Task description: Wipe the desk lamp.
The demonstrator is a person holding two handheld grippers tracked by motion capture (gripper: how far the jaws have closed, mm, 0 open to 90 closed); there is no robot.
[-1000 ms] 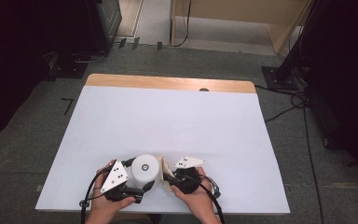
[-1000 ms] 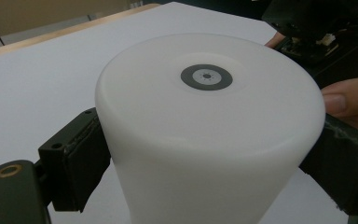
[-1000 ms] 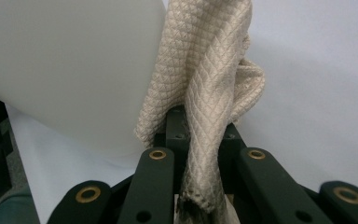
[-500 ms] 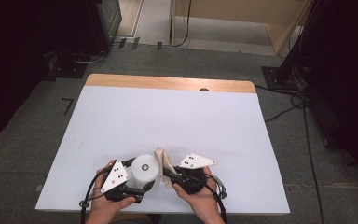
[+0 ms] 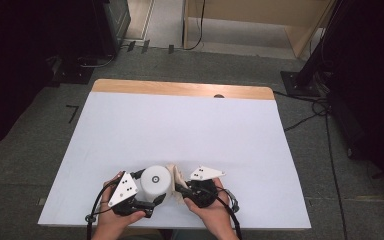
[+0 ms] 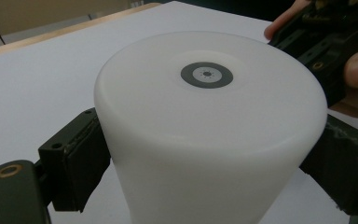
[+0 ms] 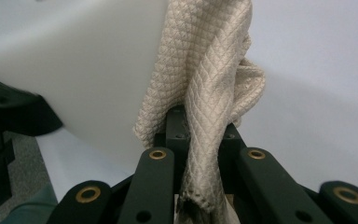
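Right gripper view: quilted beige cloth (image 7: 205,70)

White table (image 5: 180,130) with a wooden strip (image 5: 180,89) along its far edge. Grey carpet (image 5: 25,165) around it. Black cables (image 5: 305,120) at right.

You work at a white table (image 5: 180,130) with a wooden strip (image 5: 180,89) along its far edge. Grey carpet floor (image 5: 25,165) surrounds it. Beyond, light wooden furniture (image 5: 260,15); black cables (image 5: 305,117) trail at right past a dark stand base (image 5: 300,82). Both sides fall into deep shadow.
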